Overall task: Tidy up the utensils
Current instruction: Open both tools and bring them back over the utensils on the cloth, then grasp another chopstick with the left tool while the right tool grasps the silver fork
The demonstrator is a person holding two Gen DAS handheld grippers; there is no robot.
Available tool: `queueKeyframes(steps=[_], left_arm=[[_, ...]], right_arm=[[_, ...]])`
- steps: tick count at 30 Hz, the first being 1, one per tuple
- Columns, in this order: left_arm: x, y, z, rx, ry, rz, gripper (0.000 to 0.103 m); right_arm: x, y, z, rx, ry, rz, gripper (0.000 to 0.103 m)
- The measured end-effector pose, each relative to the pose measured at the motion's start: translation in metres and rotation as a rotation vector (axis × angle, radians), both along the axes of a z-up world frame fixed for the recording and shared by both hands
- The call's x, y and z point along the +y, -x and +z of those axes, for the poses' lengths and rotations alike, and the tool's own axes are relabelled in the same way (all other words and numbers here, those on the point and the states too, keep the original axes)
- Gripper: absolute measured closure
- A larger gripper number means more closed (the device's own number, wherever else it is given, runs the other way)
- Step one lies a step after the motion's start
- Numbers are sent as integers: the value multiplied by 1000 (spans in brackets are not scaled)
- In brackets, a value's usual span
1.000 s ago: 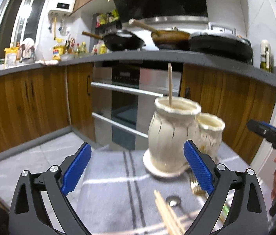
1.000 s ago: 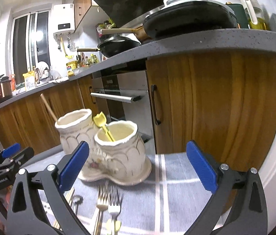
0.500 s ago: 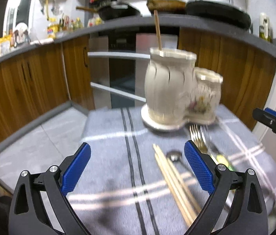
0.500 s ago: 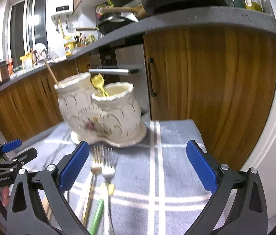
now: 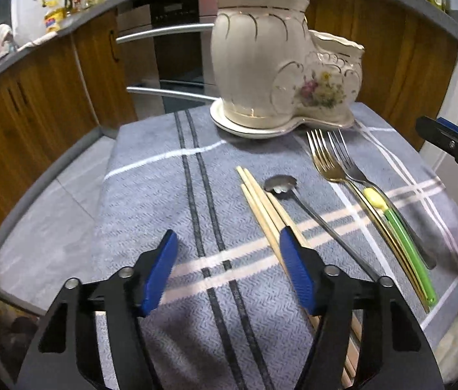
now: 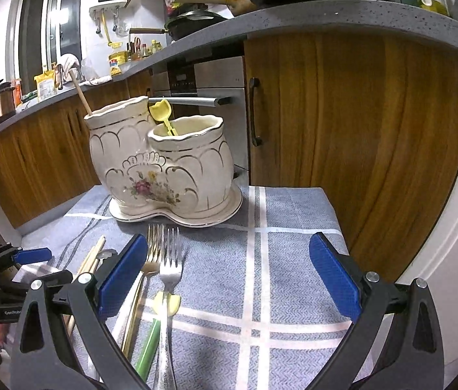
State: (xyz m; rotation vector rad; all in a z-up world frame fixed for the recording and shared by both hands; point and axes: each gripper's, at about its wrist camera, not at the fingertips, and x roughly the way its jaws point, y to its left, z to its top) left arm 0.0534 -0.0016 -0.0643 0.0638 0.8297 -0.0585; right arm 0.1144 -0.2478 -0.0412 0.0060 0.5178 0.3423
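A cream double-pot ceramic utensil holder (image 5: 281,74) (image 6: 160,165) stands at the far side of a grey-blue cloth (image 5: 170,201). A wooden chopstick (image 6: 81,94) stands in its tall pot and a yellow-headed utensil (image 6: 162,115) in its low pot. On the cloth lie several wooden chopsticks (image 5: 261,201), a metal spoon (image 5: 282,185), a gold fork (image 5: 326,162) (image 6: 150,260), a silver fork (image 5: 346,159) (image 6: 170,266) and a yellow-and-green utensil (image 5: 391,224) (image 6: 160,312). My left gripper (image 5: 229,266) is open and empty, low over the cloth, its right finger over the chopsticks. My right gripper (image 6: 225,279) is open and empty above the forks.
The cloth covers a small table (image 6: 297,195) in a kitchen. Wooden cabinets (image 6: 359,130) and an oven (image 5: 167,61) stand close behind it. The counter (image 6: 326,16) above carries pans. Tiled floor (image 5: 40,214) lies to the left of the table.
Both grippers have tilted down and moved lower toward the cloth. The left gripper's jaws have narrowed and now sit just over the chopsticks. Neither gripper has taken hold of anything.
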Motion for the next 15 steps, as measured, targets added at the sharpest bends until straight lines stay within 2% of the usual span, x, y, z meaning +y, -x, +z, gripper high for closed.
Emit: queueKeyframes(steps=[2, 7, 11, 15], left_arm=[[-2, -1, -1, 11, 4, -15, 49], [-9, 1, -1, 23, 9, -40, 54], [-12, 1, -1, 25, -3, -53, 66], [-10, -1, -2, 29, 27, -62, 72]], right_arm=[[0, -1, 0, 0, -1, -1, 5], [-1, -1, 0, -2, 0, -2, 5], [0, 0, 0, -7, 8, 0, 5], [1, 0, 1, -11, 14, 2, 5]])
